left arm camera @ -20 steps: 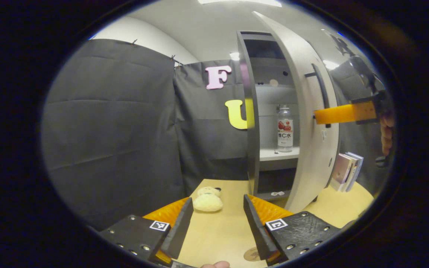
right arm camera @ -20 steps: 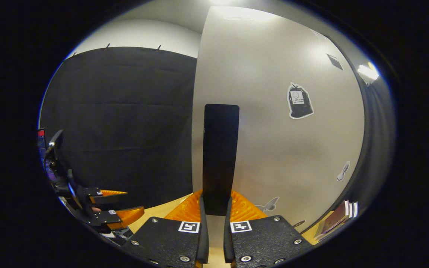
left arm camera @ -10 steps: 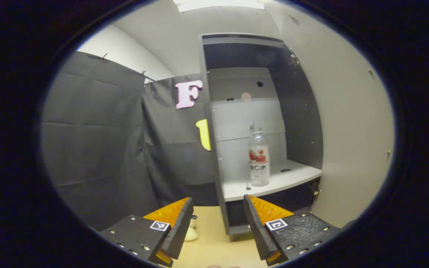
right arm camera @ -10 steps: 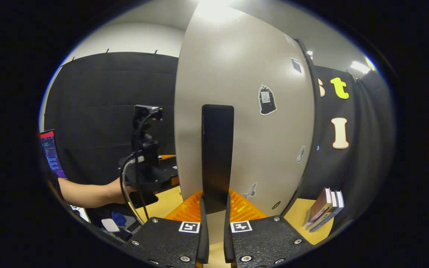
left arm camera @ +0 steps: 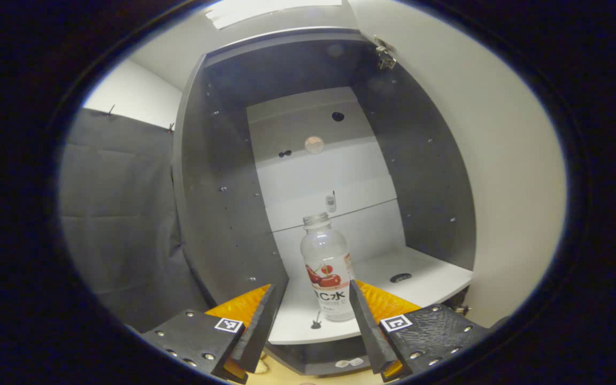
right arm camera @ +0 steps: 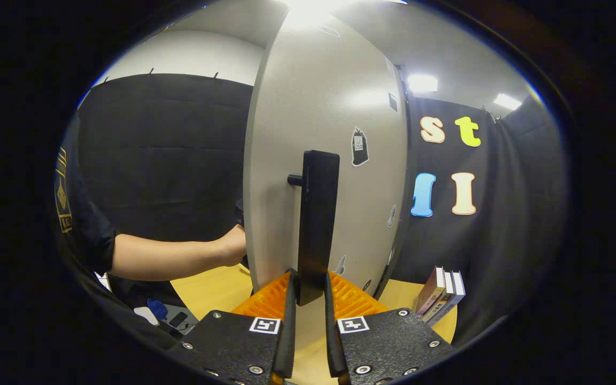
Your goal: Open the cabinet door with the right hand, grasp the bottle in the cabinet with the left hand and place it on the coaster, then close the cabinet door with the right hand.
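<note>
Cabinet (left arm camera: 222,214): standing open, dark side walls, pale back panel; one bottle on its white shelf (left arm camera: 425,278), plus a small dark round mark on the shelf to the right of the bottle
Bottle (left arm camera: 328,275): upright on the shelf, near the front edge; clear plastic, pale cap, label with red fruit; contents hard to make out
Left hand-held gripper (left arm camera: 310,305): fingers spread wide, holding nothing; bottle's lower half seen between them, no contact visible
Door (right arm camera: 329,160): swung out, pale, small stickers on its face; inner side along the right of the left gripper view
Handle (right arm camera: 316,224): dark vertical bar; lower end between the fingers
Right hand-held gripper (right arm camera: 308,315): closed to a narrow gap, both fingers pressing the handle
Bench (right arm camera: 217,286): light wood; books (right arm camera: 441,294) leaning at the right
Forearm (right arm camera: 179,256): reaching behind the door, hand hidden by its edge
Coaster: nowhere to be made out
</note>
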Action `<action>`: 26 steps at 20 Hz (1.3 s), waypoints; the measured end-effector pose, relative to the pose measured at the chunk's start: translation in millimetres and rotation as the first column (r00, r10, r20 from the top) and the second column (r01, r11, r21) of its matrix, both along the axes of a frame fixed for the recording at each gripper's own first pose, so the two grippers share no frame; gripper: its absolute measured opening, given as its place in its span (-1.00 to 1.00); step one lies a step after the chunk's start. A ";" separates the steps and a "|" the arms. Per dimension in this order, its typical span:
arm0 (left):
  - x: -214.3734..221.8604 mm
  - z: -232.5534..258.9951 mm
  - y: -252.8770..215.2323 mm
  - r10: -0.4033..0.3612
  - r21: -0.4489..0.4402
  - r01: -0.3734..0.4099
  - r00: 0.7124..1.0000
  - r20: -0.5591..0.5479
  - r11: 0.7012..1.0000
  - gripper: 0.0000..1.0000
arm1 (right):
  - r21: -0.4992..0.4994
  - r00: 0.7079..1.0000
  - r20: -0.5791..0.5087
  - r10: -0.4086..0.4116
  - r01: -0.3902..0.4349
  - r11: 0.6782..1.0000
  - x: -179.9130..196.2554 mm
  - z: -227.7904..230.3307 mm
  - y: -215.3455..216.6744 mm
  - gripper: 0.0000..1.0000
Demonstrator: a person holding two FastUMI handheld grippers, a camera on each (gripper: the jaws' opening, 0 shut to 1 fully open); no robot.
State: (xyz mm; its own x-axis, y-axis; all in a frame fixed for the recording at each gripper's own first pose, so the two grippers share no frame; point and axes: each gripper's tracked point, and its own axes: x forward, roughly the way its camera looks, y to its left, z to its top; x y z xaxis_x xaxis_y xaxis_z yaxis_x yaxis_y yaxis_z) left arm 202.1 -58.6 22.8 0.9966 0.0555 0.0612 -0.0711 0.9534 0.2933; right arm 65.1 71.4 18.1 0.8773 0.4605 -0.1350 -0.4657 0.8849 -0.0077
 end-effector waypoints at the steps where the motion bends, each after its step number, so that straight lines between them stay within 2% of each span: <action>1: 4.3 -3.8 -0.6 -0.004 -0.016 0.004 1.000 -0.008 1.000 0.56 | 0.013 1.000 -0.009 -0.003 0.003 1.000 0.0 -0.6 -1.9 -0.49; 3: 21.8 -7.4 -2.1 -0.012 -0.067 0.010 1.000 -0.021 0.998 0.56 | 0.029 1.000 -0.012 -0.017 0.017 0.999 -0.3 -0.2 -5.9 -0.41; 5: 36.5 -6.8 -1.7 -0.018 -0.094 0.017 1.000 -0.017 0.995 0.56 | 0.005 0.999 -0.010 -0.046 0.046 0.999 -0.9 -1.6 -7.4 -0.40; 7: 47.2 -4.2 -3.3 -0.024 -0.102 0.024 1.000 -0.007 0.995 0.55 | -0.040 0.998 0.015 -0.067 0.067 0.997 -3.6 1.2 -11.8 -0.10; 8: 52.8 -2.6 -4.1 -0.030 -0.100 0.029 1.000 -0.002 0.995 0.55 | -0.050 0.997 0.019 -0.071 0.072 0.996 -5.8 0.5 -13.3 -0.09; 10: 61.2 1.2 -2.8 -0.028 -0.089 0.028 1.000 0.008 0.996 0.55 | -0.058 0.997 0.004 -0.076 0.076 0.995 -10.1 -6.6 -19.0 0.11; 11: 65.1 2.4 -3.1 -0.027 -0.089 0.028 1.000 0.014 0.996 0.55 | -0.060 0.997 -0.015 -0.076 0.075 0.995 -13.6 -11.9 -20.7 0.34; 13: 72.9 1.2 -8.0 -0.042 -0.104 0.043 0.999 0.015 0.994 0.54 | -0.078 0.994 -0.045 -0.095 0.091 0.993 -22.1 -20.9 -27.2 0.49; 16: 88.1 -3.6 -9.7 -0.043 -0.096 0.045 0.999 0.015 0.994 0.55 | -0.146 0.983 -0.031 -0.179 0.173 0.974 -32.7 -25.7 -53.9 0.61; 17: 93.3 -7.6 -9.4 -0.043 -0.092 0.044 0.999 0.008 0.995 0.55 | -0.158 0.974 -0.017 -0.224 0.218 0.963 -37.1 -25.5 -69.0 0.82; 18: 97.3 -11.0 -7.1 -0.033 -0.090 0.033 0.999 0.003 0.995 0.66 | -0.150 0.966 -0.015 -0.258 0.253 0.956 -37.5 -27.3 -81.9 0.86; 19: 101.8 -15.4 -5.1 -0.020 -0.090 0.020 1.000 -0.003 0.996 0.55 | -0.138 0.957 -0.019 -0.290 0.285 0.949 -35.7 -30.5 -95.4 0.90; 20: 100.1 -14.3 -4.7 -0.018 -0.093 0.018 1.000 0.001 0.995 0.43 | -0.125 0.944 -0.019 -0.328 0.324 0.938 -32.5 -29.7 -114.7 0.90; 21: 103.4 -13.4 -2.8 -0.021 -0.101 0.022 1.000 0.013 0.995 0.66 | -0.105 0.932 -0.019 -0.361 0.358 0.928 -30.7 -28.1 -129.3 0.89; 22: 104.5 -12.2 -1.1 -0.019 -0.104 0.021 1.000 0.018 0.994 0.38 | -0.084 0.924 -0.025 -0.382 0.379 0.922 -30.3 -29.8 -137.1 0.90; 23: 104.9 -14.7 -2.7 -0.017 -0.105 0.018 1.000 0.013 0.994 0.45 | -0.073 0.913 -0.034 -0.406 0.403 0.912 -32.3 -33.1 -146.5 0.90; 26: 98.7 -8.0 -0.2 -0.004 -0.116 0.008 1.000 0.028 0.993 0.45 | -0.091 0.867 -0.033 -0.497 0.493 0.865 -41.2 -42.5 -181.9 0.90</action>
